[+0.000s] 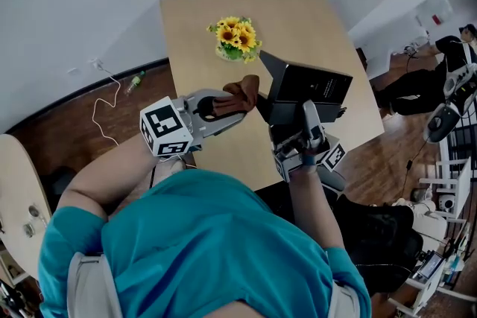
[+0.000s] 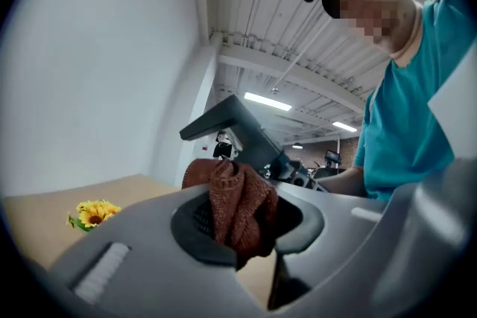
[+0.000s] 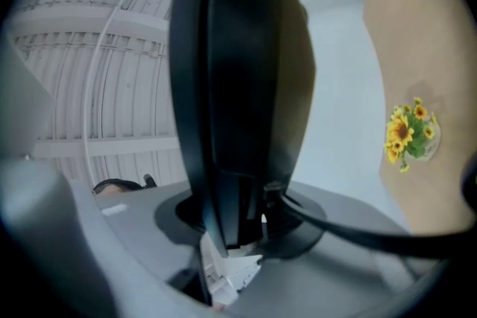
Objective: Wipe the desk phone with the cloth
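A black desk phone [image 1: 307,88] is held up off the wooden table [image 1: 209,18], with my right gripper [image 1: 308,129] shut on its lower end. In the right gripper view the phone [image 3: 238,78] stands edge-on between the jaws of that gripper [image 3: 237,229], and its black cord [image 3: 365,236] trails off to the right. My left gripper [image 1: 240,105] is shut on a bunched brown cloth [image 1: 240,94], which sits just left of the phone and touches or nearly touches its side. In the left gripper view the cloth [image 2: 238,206] fills the jaws of that gripper [image 2: 240,229], with the phone [image 2: 235,126] behind it.
A small pot of yellow sunflowers [image 1: 235,39] stands on the table beyond the phone. The table's front edge lies under my grippers. On the dark floor to the left lie a white cable [image 1: 104,104] and a green bottle [image 1: 135,82]. Equipment and a seated person [image 1: 417,86] are at the right.
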Available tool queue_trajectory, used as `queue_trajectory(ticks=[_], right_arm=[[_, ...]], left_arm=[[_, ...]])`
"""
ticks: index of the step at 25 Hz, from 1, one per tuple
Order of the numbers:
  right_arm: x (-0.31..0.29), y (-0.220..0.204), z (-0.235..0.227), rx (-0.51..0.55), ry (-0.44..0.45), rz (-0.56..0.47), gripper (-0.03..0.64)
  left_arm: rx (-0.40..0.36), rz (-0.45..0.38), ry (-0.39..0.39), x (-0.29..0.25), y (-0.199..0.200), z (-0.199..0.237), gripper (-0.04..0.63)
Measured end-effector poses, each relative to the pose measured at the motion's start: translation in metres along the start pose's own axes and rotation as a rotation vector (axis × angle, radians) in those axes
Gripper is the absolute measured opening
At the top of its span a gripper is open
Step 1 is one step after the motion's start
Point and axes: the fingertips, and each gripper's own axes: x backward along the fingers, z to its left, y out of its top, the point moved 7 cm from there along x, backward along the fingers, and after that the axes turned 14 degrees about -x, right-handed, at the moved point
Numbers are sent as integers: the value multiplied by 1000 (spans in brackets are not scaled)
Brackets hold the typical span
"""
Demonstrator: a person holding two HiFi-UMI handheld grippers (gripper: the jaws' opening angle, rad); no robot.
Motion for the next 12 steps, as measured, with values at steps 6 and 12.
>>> queue_trajectory(ticks=[6,12], right_arm=[[12,-3,-14,-19,-44,37,164],[34,-5,-47,18,-279,232,164]], left_arm=[[43,51,22,0,-12,9,87],[186,147,91,47,-58,14,88]])
